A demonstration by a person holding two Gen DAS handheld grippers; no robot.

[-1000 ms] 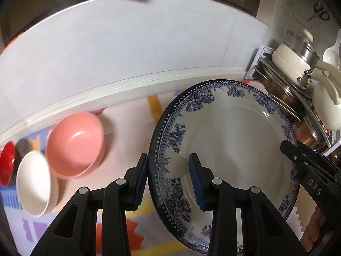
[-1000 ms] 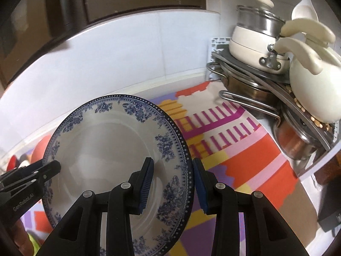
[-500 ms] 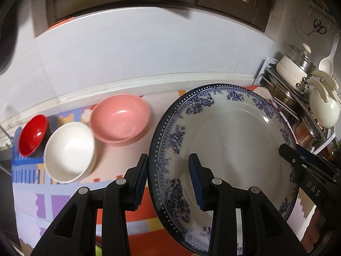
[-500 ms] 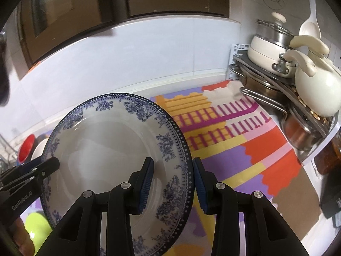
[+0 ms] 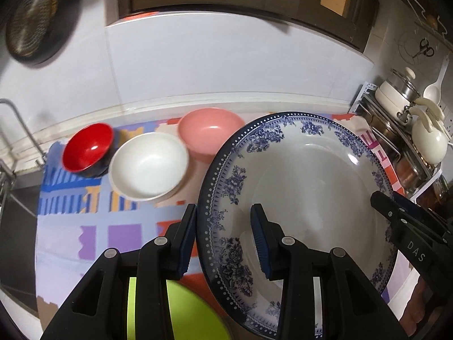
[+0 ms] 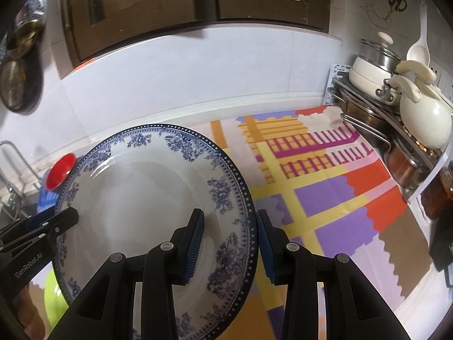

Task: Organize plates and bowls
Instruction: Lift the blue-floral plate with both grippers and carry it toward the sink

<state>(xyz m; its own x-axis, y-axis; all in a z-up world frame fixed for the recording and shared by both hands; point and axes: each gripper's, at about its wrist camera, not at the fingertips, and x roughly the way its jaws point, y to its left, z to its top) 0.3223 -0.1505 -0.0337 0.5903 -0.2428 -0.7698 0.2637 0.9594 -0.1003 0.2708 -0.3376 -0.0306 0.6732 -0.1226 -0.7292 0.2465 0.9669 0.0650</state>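
A: Whereabouts of the blue-and-white floral plate (image 5: 297, 187)?

B: Held clear of the patterned mat (image 6: 325, 192), tilted, face turned up toward both cameras. Hung in front of the pink bowl (image 5: 209, 130) and to the right of the white bowl (image 5: 148, 167) and the red bowl (image 5: 86, 147), all three lined up near the back wall.

A: Held how?

B: Pinched at its left rim by the left gripper (image 5: 223, 221), one blue pad on the face and the other behind the edge. Clamped the same way at the opposite rim by the right gripper (image 6: 229, 226). Neither spread free, neither pressed shut on nothing.

A: Handling?

B: Judged to be glazed ceramic: stiff, no give at all, fairly heavy for a two-point hold. Probably slick under the pads. Certain to chip or break if dropped or knocked against the pot rack (image 6: 365, 104) on the right. Best taken just as seen, at the rim on opposite sides, so as to keep it from swinging.

A: Pose?

B: Both reached forward over the counter, angled slightly down and inward across the plate from either side, fingers roughly level.

A: Anything underneath?

B: Spotted a lime-green dish (image 5: 184, 311) low on the left, mostly hidden behind the fingers. Could not tell whether plate or bowl.
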